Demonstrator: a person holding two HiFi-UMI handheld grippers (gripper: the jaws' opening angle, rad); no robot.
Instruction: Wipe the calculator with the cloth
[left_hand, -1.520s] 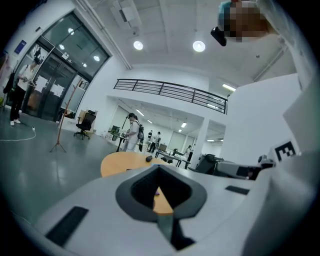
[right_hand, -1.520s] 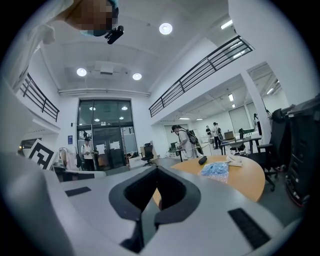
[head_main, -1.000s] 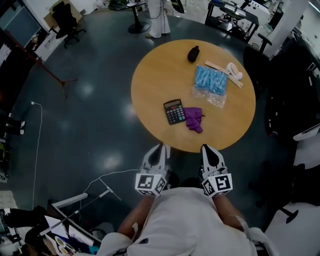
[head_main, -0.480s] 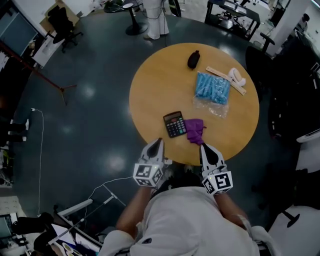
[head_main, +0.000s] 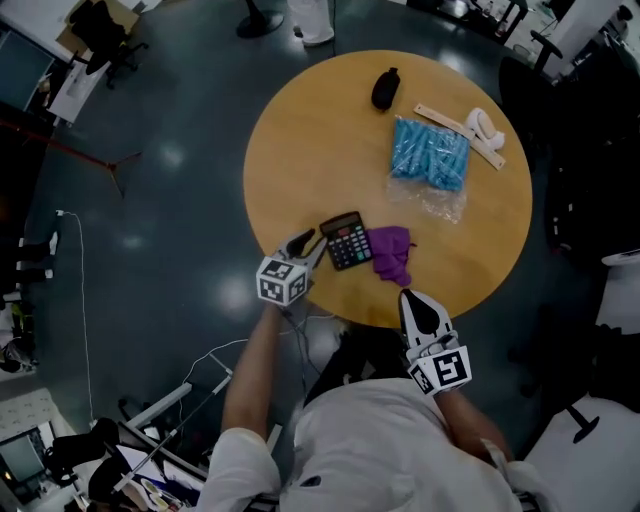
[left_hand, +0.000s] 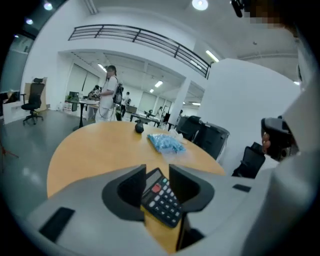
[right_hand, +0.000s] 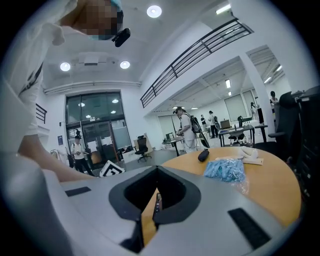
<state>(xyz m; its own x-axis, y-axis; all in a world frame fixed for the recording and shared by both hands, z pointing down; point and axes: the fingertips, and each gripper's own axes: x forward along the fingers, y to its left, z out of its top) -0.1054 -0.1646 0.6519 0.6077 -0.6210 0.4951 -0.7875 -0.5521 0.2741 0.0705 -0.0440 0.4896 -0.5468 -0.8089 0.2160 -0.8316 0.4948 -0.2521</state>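
Now, left tongs (left_hand: 157, 176) poised at the calculator (head_main: 347, 240).
Jaws just opened, bracketing its near edge without pressing, presumably to steady it; right tongs (right_hand: 156, 201) clenched empty, short of the purple cloth (head_main: 391, 252) just beside it on the surface (head_main: 300, 150).

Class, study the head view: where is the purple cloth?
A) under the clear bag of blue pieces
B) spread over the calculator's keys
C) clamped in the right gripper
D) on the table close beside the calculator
D: the purple cloth lies crumpled on the round table right next to the calculator, whose keys are uncovered, and apart from the blue bag.
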